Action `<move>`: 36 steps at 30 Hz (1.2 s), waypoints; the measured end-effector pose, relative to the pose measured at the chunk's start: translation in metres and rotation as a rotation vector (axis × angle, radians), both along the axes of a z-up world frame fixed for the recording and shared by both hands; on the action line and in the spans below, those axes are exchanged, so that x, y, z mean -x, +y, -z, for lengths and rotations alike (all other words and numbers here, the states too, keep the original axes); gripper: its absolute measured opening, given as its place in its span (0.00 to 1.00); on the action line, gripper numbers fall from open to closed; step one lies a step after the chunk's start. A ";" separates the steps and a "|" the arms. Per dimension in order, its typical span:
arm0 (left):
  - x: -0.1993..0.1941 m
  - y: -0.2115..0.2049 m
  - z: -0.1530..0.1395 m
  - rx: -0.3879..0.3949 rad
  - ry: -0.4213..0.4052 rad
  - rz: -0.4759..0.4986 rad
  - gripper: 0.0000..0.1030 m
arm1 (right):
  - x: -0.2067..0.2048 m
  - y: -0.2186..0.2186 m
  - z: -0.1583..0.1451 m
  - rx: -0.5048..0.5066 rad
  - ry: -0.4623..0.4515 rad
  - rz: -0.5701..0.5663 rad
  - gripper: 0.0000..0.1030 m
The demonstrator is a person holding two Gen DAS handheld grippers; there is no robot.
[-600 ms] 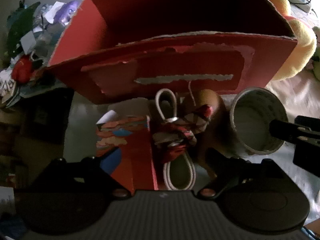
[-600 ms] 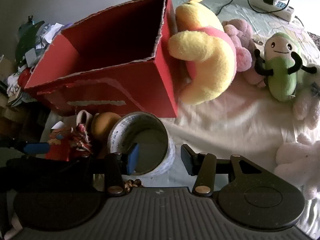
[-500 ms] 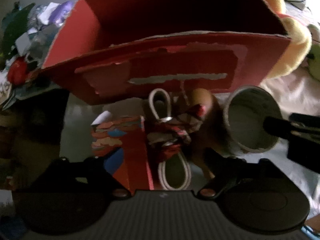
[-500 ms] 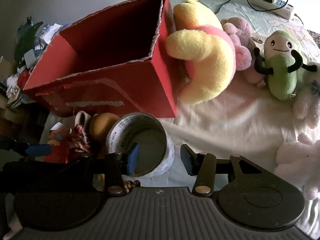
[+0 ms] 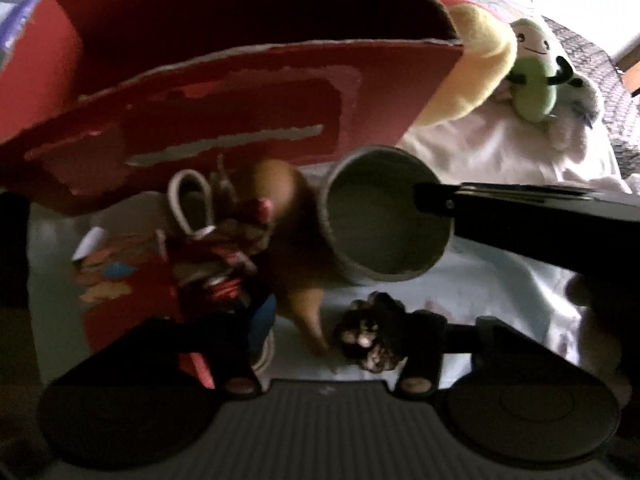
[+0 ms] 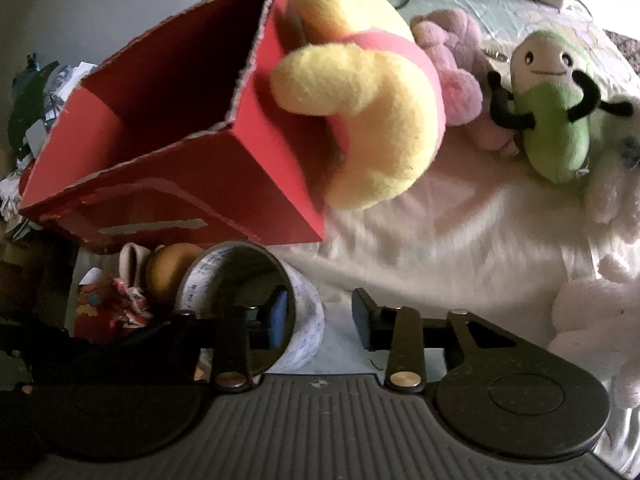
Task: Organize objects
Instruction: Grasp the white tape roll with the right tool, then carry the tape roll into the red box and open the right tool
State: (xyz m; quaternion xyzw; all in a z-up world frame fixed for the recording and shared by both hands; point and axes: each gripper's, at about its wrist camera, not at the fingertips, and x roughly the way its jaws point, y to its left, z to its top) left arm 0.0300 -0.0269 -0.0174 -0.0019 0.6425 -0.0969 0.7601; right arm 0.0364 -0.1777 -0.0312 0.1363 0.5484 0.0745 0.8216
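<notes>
Red cardboard box (image 6: 172,168): open top, torn ragged rim, matte walls, front face with a peeled label patch showing grey board. It sits on a pale wrinkled bedsheet (image 6: 440,240).

Tape roll (image 6: 256,304): wide hollow cylinder, white printed outer wrap, dull grey cardboard core inside. It lies just in front of the box's front wall, tilted with its mouth toward the cameras.

Right gripper (image 6: 320,316): jaws apart and straddling the roll's wall, blue-padded left finger (image 6: 276,316) inside the bore, the other finger outside to the right with a gap to the wrap. Not clamped.

Left gripper (image 5: 340,340): jaws spread; a small dark crumpled object (image 5: 372,340) sits between them near the right finger, contact unclear in the blur. Not closed on anything.

Left of the roll: a smooth brown rounded item (image 6: 170,272), touching it; a red patterned fabric bundle (image 6: 120,300); a white cord loop (image 5: 190,200).

Against the box's right wall: a fuzzy yellow plush (image 6: 360,112) with a pink band. Beyond it, a pink plush (image 6: 456,76) and a green pea-pod plush (image 6: 552,108) with black arms.
</notes>
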 end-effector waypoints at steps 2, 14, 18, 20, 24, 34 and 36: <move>-0.003 -0.001 0.001 0.026 0.009 -0.003 0.49 | -0.002 -0.002 0.004 -0.015 0.013 0.003 0.34; -0.015 -0.011 0.000 0.084 0.000 0.051 0.39 | 0.002 -0.013 -0.009 -0.028 -0.020 0.004 0.11; -0.011 -0.012 -0.016 0.135 -0.033 0.098 0.39 | 0.014 -0.025 -0.022 -0.003 -0.051 0.029 0.11; -0.008 -0.017 -0.022 0.135 -0.060 0.134 0.39 | 0.020 -0.026 -0.031 0.017 -0.074 0.033 0.11; -0.008 -0.022 -0.033 0.170 -0.089 0.179 0.41 | 0.032 -0.031 -0.050 0.043 -0.122 0.051 0.11; -0.008 -0.008 -0.100 0.290 -0.284 0.294 0.40 | 0.030 -0.037 -0.126 0.026 -0.302 0.065 0.11; -0.012 -0.003 -0.111 0.304 -0.330 0.299 0.40 | 0.020 -0.028 -0.137 0.030 -0.346 0.045 0.11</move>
